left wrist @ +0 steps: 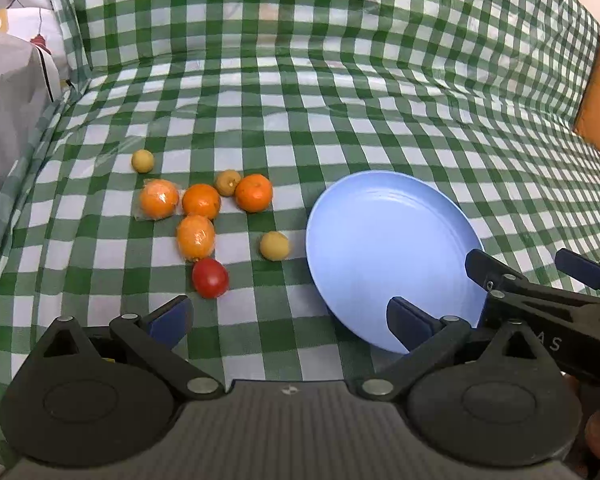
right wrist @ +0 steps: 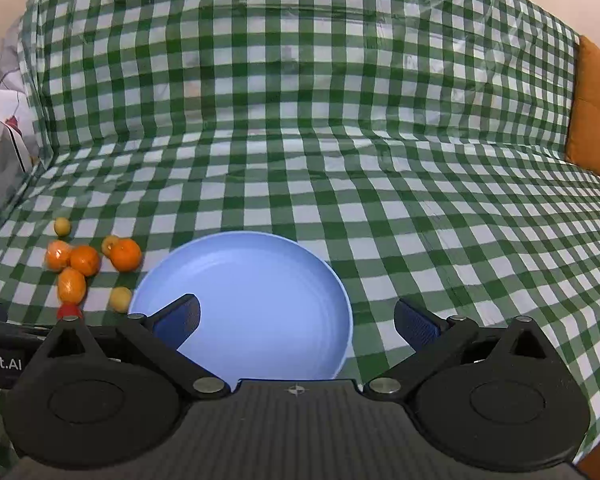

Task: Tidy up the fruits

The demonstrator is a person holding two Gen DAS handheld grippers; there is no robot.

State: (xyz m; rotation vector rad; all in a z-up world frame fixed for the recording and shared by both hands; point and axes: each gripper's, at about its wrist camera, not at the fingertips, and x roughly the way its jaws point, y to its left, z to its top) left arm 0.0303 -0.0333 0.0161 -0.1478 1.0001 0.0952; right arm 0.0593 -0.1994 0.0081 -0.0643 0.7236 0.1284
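A light blue plate (left wrist: pixel 388 240) (right wrist: pixel 252 280) lies bare on the green checked cloth. To its left sits a cluster of several oranges (left wrist: pixel 201 201) (right wrist: pixel 85 260), two of them in clear wrap, with three small yellow fruits (left wrist: pixel 274 245) (right wrist: pixel 121 299) and a red tomato (left wrist: pixel 210 278) (right wrist: pixel 69 311) at the near end. My left gripper (left wrist: pixel 288 320) stands open, just short of the tomato, nothing between its fingers. My right gripper (right wrist: pixel 298 320) is open over the plate's near edge; it also shows in the left wrist view as the right gripper (left wrist: pixel 536 270) beside the plate.
The checked cloth (right wrist: pixel 340 140) rises at the back like a sofa backrest. An orange cushion (right wrist: pixel 596 120) stands at the right edge. Grey patterned fabric (left wrist: pixel 12 60) lies at the far left. Open cloth stretches right of the plate.
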